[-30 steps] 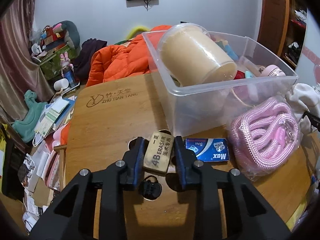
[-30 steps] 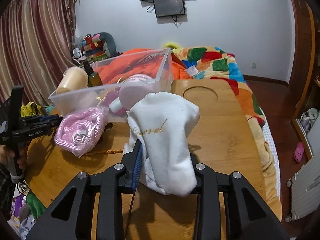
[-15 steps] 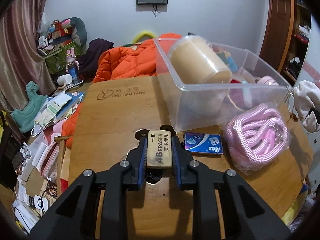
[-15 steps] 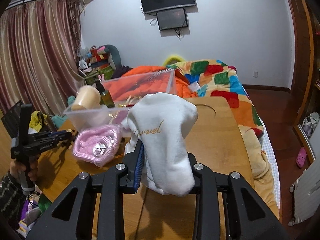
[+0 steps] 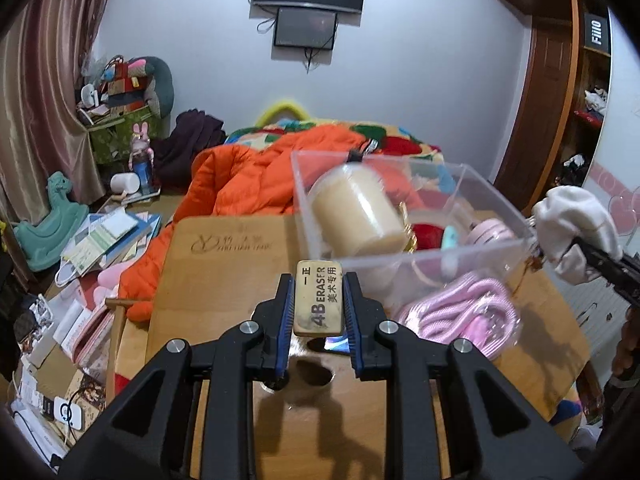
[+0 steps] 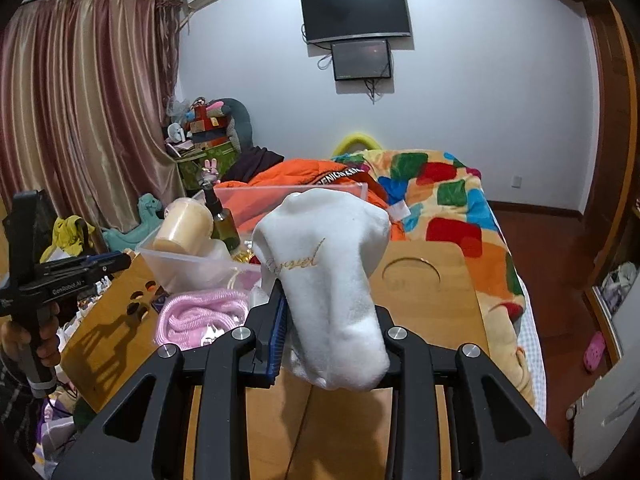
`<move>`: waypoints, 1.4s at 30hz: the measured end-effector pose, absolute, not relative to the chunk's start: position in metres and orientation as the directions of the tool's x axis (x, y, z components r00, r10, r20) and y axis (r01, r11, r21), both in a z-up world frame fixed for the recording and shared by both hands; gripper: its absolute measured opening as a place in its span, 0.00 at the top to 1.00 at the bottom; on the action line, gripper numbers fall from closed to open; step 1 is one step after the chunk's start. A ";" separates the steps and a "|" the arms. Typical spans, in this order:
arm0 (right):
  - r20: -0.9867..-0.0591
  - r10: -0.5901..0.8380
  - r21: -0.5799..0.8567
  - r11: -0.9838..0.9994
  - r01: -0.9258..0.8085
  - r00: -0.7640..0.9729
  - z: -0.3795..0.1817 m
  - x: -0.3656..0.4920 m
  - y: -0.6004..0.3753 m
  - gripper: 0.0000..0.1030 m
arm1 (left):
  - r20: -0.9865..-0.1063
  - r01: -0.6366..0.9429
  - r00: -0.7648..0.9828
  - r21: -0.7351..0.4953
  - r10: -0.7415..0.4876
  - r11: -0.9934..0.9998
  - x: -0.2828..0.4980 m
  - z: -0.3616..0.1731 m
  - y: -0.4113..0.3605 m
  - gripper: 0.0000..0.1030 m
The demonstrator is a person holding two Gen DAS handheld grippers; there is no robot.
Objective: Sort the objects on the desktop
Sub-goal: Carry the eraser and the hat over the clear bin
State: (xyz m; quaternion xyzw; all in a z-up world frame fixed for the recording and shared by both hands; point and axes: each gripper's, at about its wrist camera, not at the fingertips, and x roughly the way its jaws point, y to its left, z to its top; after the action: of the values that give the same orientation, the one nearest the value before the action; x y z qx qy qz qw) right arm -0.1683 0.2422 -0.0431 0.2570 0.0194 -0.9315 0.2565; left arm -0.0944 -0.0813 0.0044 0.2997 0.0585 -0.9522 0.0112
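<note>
left gripper (image 5: 319, 303) clamped on eraser (image 5: 319, 298), right gripper (image 6: 334, 312) on sock (image 6: 332, 280); i'd clear the bin (image 5: 424, 256) rim before letting go.

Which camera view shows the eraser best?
The left wrist view: the eraser fills the centre, clamped in the left hand-held gripper, its "4B ERASER" print readable. The right wrist view shows that hand-held gripper side-on, with no eraser visible.

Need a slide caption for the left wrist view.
Left claw holds eraser above table, facing clear bin.
</note>
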 end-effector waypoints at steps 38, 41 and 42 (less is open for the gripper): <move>-0.537 -0.509 0.045 -0.814 0.579 -0.673 -0.054 -0.247 0.179 0.74 | -0.602 -0.152 -0.780 -0.079 0.169 -0.985 -0.194 0.009 0.002 0.78; -0.552 -0.506 0.032 -0.807 0.590 -0.663 -0.059 -0.251 0.172 0.73 | -0.603 -0.146 -0.784 -0.056 0.150 -0.988 -0.194 0.007 0.005 0.78; -0.558 -0.502 0.022 -0.805 0.593 -0.660 -0.060 -0.251 0.169 0.71 | -0.603 -0.149 -0.783 -0.056 0.152 -0.987 -0.194 0.007 0.006 0.78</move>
State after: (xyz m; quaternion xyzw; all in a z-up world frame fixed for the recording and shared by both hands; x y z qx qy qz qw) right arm -0.2508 0.1692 -0.0605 0.2807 0.0811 -0.9075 0.3017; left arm -0.1937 0.0059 0.0065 0.3193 0.0027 -0.9443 -0.0796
